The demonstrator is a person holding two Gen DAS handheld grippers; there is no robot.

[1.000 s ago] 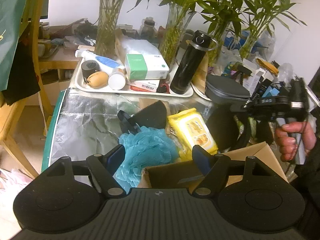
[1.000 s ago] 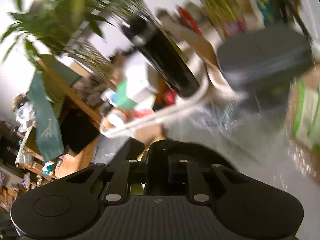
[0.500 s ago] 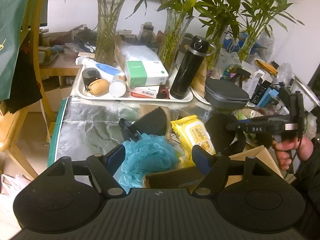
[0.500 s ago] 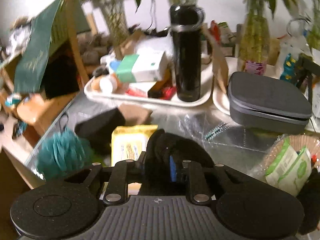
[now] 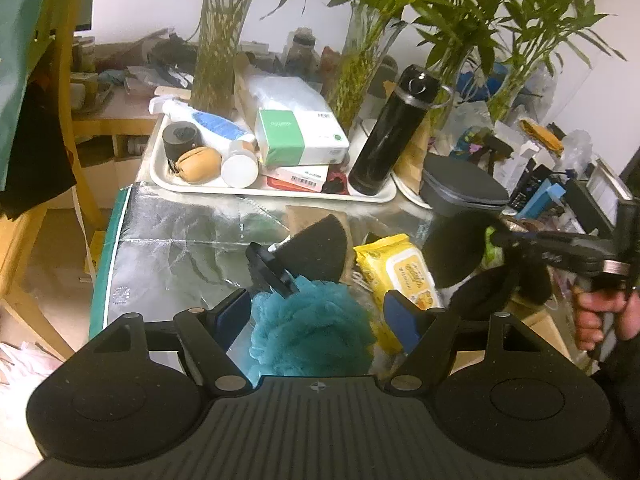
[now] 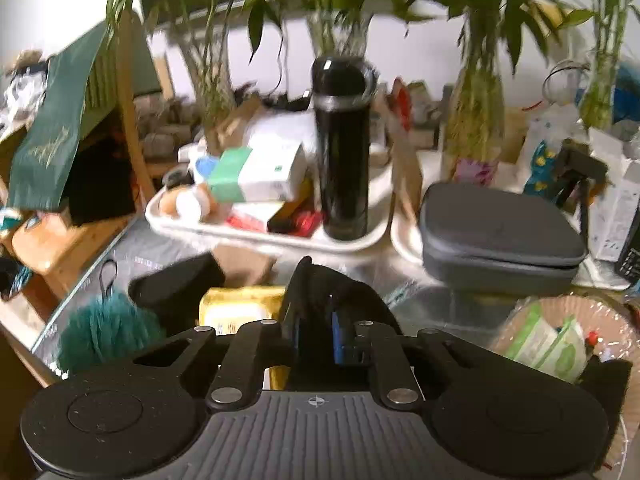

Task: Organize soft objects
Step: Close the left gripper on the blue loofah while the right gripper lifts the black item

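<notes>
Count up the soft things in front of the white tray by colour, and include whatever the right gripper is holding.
Teal: 1, the bath pouf
Yellow: 1, the wipes pack
Black: 2, the wedge sponge and the soft piece clamped in the right gripper
Total: 4

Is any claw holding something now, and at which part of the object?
The right claw pinches a black soft pad at its near edge. The left claw is open, holding nothing.
</notes>
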